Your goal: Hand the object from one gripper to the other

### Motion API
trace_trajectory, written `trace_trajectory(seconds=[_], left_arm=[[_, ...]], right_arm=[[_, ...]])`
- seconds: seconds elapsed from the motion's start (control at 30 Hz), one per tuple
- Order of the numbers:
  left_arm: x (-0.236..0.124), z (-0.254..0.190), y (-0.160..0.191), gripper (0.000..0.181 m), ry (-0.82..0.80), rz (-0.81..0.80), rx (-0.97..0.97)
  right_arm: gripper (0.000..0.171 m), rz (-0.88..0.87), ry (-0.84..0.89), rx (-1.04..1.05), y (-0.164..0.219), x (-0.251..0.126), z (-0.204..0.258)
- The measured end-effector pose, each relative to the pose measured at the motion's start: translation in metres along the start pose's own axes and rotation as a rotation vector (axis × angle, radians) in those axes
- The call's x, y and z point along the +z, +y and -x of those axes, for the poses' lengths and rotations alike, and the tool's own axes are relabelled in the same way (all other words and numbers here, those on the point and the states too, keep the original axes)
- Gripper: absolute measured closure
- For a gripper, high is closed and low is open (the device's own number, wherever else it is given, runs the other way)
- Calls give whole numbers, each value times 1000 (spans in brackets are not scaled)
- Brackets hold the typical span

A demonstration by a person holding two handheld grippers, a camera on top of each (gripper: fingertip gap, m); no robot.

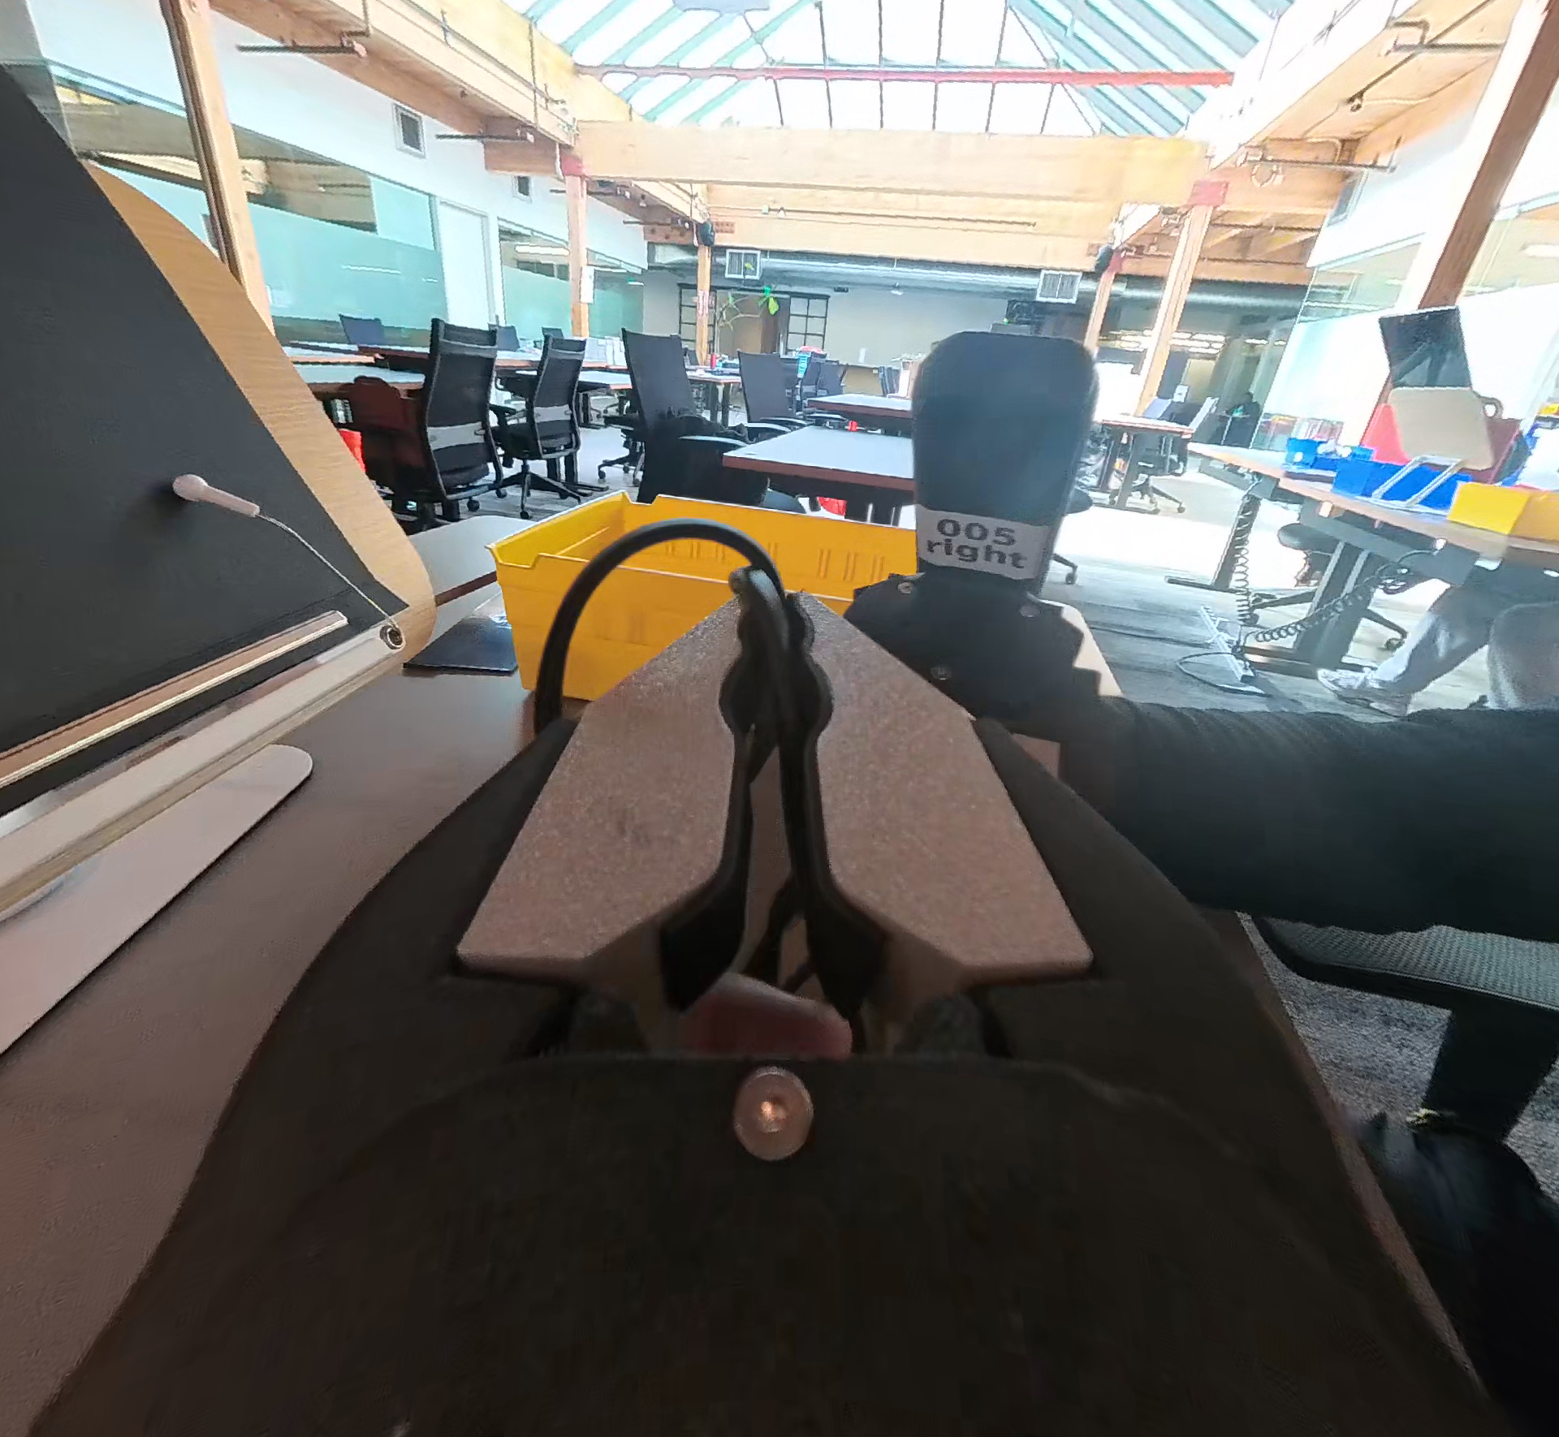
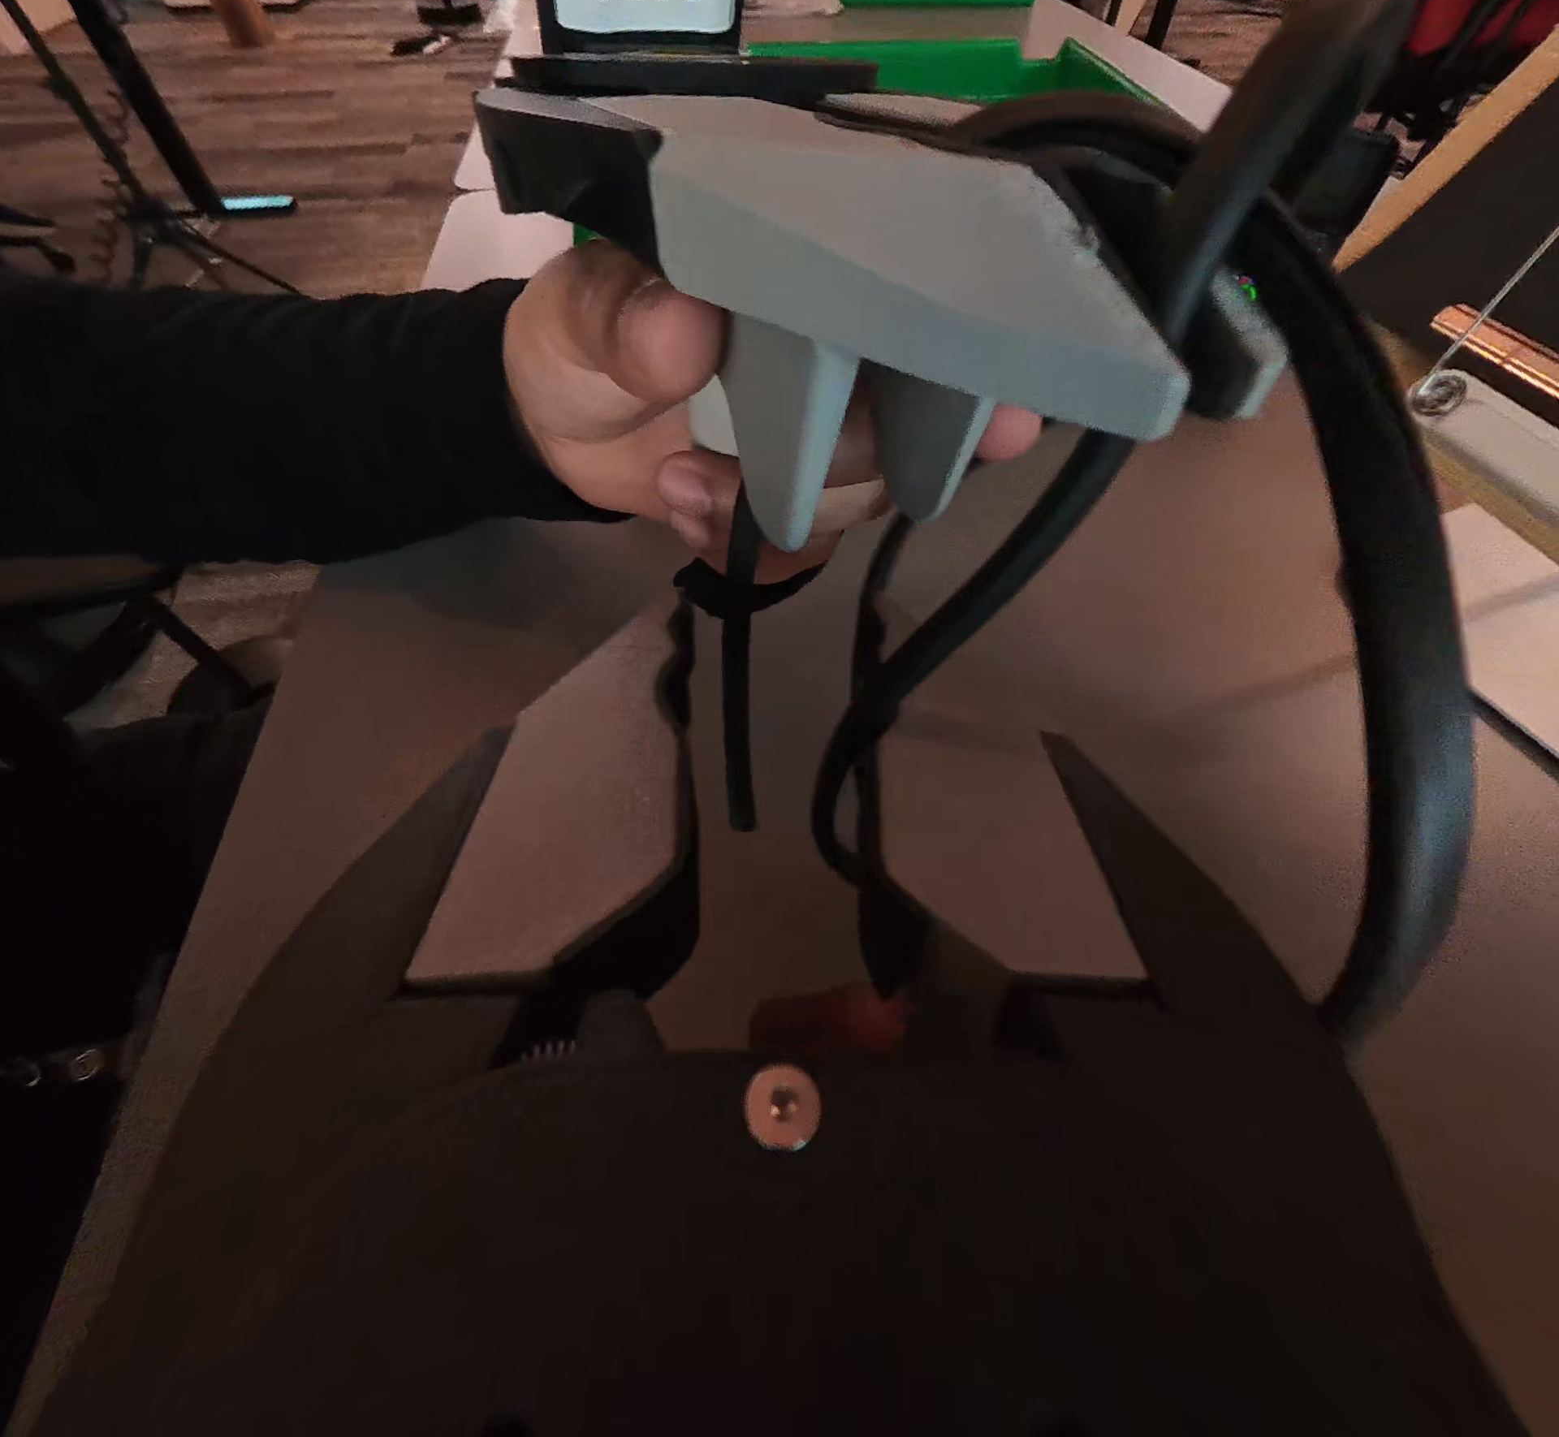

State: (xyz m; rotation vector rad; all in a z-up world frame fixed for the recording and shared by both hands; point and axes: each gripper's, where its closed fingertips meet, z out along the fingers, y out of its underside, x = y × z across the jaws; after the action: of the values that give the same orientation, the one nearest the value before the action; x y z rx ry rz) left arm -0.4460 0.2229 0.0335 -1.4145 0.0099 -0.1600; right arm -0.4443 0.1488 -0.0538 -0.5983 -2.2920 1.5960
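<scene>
While clamping together on the black cord, left gripper fingers pinching its limp loop above the tabletop; right gripper fingers standing apart around dangling strands; likely light, floppy, best gripping the thicker band.

Daylight falls through a slanted glass skylight framed by pale timber beams onto an open office of dark desks, black mesh chairs and grey-brown plank floor.

wrist views face each other closely, sharing the cable.
</scene>
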Motion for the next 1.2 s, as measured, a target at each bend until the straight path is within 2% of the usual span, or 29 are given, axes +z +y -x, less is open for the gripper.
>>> trace_trajectory(seconds=[0.1,0.27,0.4,0.57,0.67,0.77,0.9,0.97,1.07,1.2], left_arm=[[0,0,-3,180,-9,-12,7],[-2,7,-5,180,-34,-34,-15],[-6,9,-4,179,-40,-14,7],[-20,34,-3,158,-141,34,14],[-27,44,0,153,-183,67,32],[-29,46,5,138,-168,102,-5],[-32,48,8,130,-162,114,-28],[-33,54,13,129,-196,148,-12],[-37,72,30,128,-301,252,79],[-33,76,61,115,-316,404,143]], right_arm=[[167,2,-4,23,2,-2,-3],[168,14,-6,24,5,1,-2],[169,42,66,-15,6,-6,-13],[168,-39,108,36,-10,-27,-26],[169,-55,171,61,-13,-38,-40],[169,-58,222,67,-13,-46,-50],[168,-58,328,75,-11,-61,-69],[168,-37,382,48,-9,-66,-76],[168,-45,353,47,-14,-67,-71],[168,-58,327,1,-30,-69,-61]])
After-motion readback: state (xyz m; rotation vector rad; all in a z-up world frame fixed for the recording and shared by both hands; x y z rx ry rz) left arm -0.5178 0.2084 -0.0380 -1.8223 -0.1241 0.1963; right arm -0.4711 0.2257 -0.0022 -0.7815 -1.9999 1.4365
